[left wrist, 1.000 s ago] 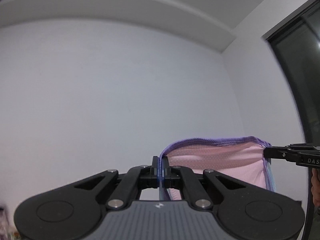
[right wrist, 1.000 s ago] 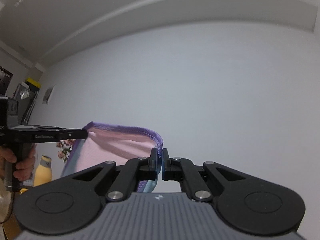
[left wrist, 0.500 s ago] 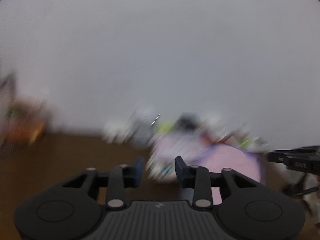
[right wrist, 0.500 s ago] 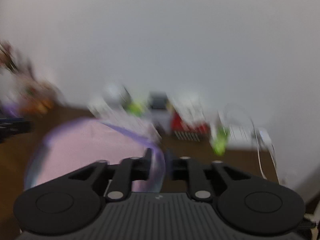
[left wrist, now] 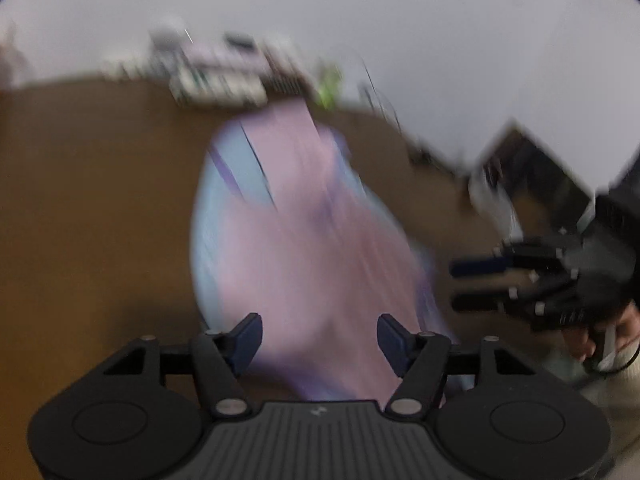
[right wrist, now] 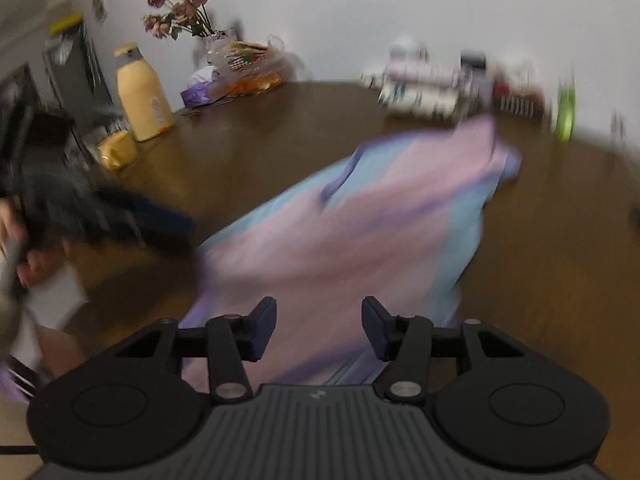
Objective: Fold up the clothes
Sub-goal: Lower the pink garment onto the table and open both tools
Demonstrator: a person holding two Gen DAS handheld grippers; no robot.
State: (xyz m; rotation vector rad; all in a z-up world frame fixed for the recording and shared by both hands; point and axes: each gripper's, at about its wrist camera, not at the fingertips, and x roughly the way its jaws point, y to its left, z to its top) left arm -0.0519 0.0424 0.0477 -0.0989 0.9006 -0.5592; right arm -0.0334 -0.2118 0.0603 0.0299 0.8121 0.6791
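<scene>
Two grippers hang over a brown table [right wrist: 280, 152], both with jaws spread wide and nothing between them. The left gripper [left wrist: 320, 338] sits at the bottom centre of its own frame; the right gripper [right wrist: 319, 330] does the same in its view and also shows at the right edge of the left view. A pink and light-blue garment [right wrist: 360, 232] with purple trim lies spread across the middle of the table, blurred. At upper left of the right view stand a yellow bottle [right wrist: 142, 96] and dried roses [right wrist: 176, 4]; blurred clutter [right wrist: 452, 84] lines the far edge at upper right.
</scene>
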